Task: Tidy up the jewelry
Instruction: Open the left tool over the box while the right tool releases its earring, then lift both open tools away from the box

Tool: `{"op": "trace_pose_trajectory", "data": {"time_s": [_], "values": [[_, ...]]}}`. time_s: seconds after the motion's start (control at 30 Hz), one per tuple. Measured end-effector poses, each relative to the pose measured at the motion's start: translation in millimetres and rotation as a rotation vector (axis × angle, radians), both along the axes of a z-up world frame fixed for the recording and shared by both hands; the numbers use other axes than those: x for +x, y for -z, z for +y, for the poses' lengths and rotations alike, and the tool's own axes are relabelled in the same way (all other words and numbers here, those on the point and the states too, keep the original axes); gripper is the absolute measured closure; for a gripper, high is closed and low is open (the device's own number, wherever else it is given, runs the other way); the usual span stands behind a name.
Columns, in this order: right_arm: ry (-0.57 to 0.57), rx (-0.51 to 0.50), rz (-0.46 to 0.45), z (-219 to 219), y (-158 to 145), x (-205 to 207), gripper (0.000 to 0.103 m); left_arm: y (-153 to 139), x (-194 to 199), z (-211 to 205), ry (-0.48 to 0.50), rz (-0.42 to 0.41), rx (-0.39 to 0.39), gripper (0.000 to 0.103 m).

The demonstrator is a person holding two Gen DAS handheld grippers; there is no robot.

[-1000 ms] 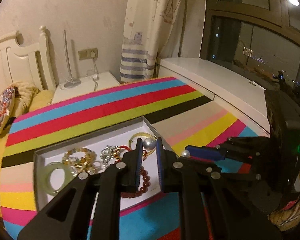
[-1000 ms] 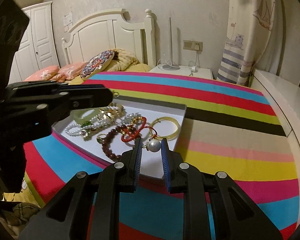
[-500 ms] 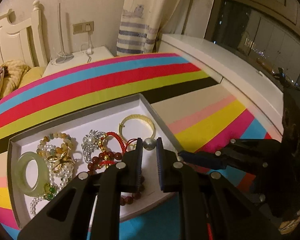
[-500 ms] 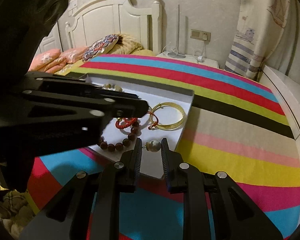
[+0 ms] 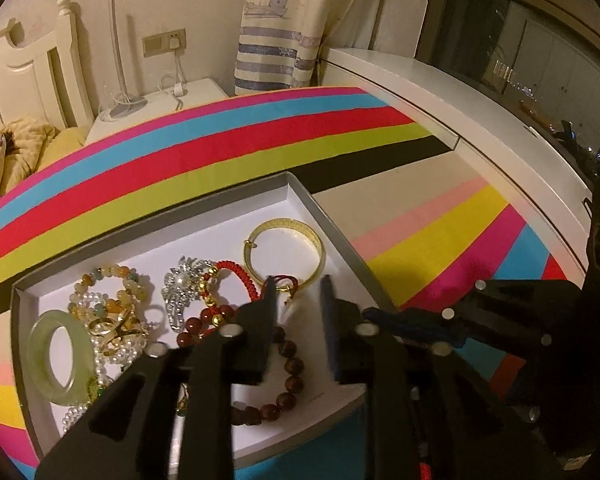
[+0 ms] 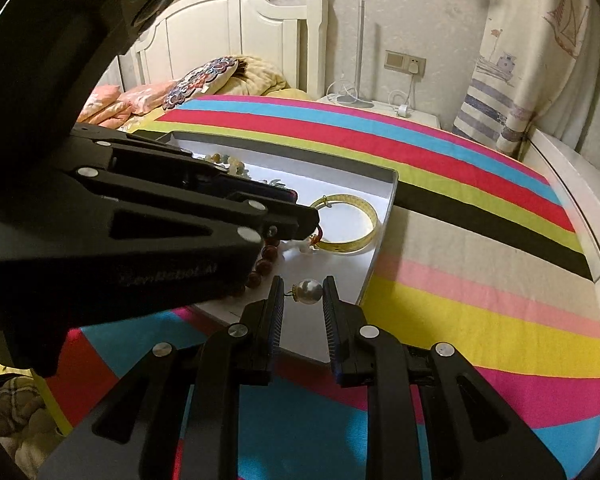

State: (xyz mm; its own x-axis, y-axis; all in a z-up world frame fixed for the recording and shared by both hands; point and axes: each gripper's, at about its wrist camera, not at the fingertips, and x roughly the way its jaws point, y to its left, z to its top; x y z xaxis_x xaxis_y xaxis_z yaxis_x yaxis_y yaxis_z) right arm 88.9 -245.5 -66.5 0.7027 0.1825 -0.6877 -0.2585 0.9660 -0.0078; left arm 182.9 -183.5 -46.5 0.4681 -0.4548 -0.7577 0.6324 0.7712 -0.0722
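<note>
Jewelry fills a white tray (image 5: 332,240) that sits on a bed cover with bright stripes (image 5: 220,140). The left claw (image 5: 298,304) has just been opening, and its jaws now stand apart over the tray. A pale blurry bit shows between them, just under a gold bangle (image 5: 284,248), and I cannot tell if the pads touch it. A second ago these jaws were almost shut on a grey pearl, and the tray looked smaller and farther off. The right claw (image 6: 302,292) pinches a round pearl (image 6: 310,291) with a tiny gold cap, the same as before. It hangs over the tray's near corner. In the right view the left claw now sits at 9 o'clock and hides most of the tray. Faint writing on its side looks like "GenRobot.AI", but it is hard to read. In the left view, dark red beads (image 5: 292,364) lie right by the claw. A red cord bracelet (image 5: 236,276) and a silver brooch (image 5: 184,284) lie at 10 o'clock. A green jade ring (image 5: 56,356) lies far out at 9 o'clock.
</note>
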Motion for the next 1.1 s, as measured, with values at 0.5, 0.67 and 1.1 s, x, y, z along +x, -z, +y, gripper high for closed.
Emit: {"op": "trace_pose_trajectory", "data": {"time_s": [0.5,0.67,1.1], "values": [[0.069,0.022,-0.14,-22.3,-57.6,-16.0,0.033,-73.0,-30.7,52.2,-0.154,-0.311,-0.017,0.002],[0.132,0.076,-0.262,-32.1,-101.6,-39.9,0.017,-106.0,-59.1,80.1,-0.229,-0.423,-0.051,0.002],[0.207,0.129,-0.203,23.7,-62.4,-81.7,0.017,-66.7,-125.1,165.1,-0.474,-0.408,-0.064,0.002]]}}
